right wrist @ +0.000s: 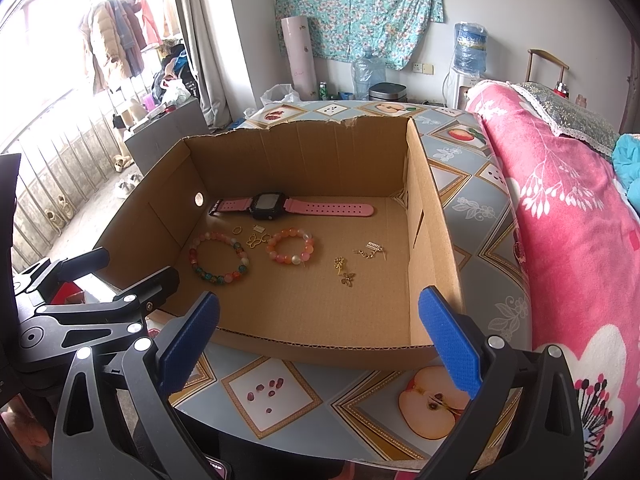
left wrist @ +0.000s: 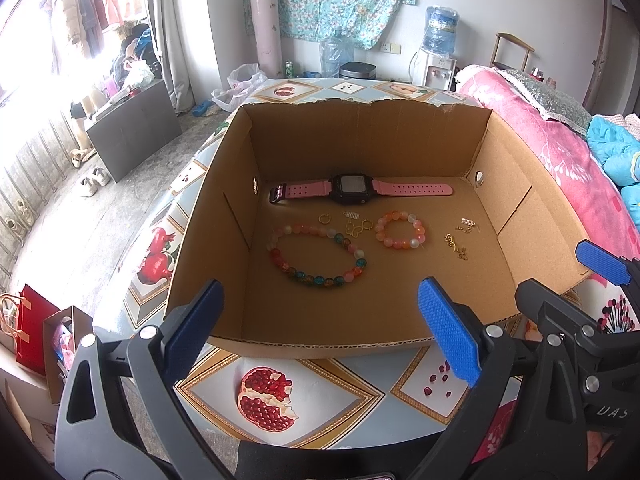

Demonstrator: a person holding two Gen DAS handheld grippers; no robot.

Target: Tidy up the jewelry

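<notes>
On the floor of the open cardboard box [left wrist: 224, 216], from left to right, lie a large multicoloured bead bracelet [left wrist: 317, 257], small gold rings and charms [left wrist: 352, 224], a smaller orange-pink bead bracelet [left wrist: 400, 229] and gold chain pieces [left wrist: 459, 242]. Behind them stretches a pink-strapped digital watch [left wrist: 352, 189]. Both the left gripper [left wrist: 320, 322] and the right gripper [right wrist: 320, 330] hang before the near wall, jaws spread and empty.

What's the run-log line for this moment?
left hand-held gripper: open, empty | right hand-held gripper: open, empty | watch, bracelets, gold pieces: in box
</notes>
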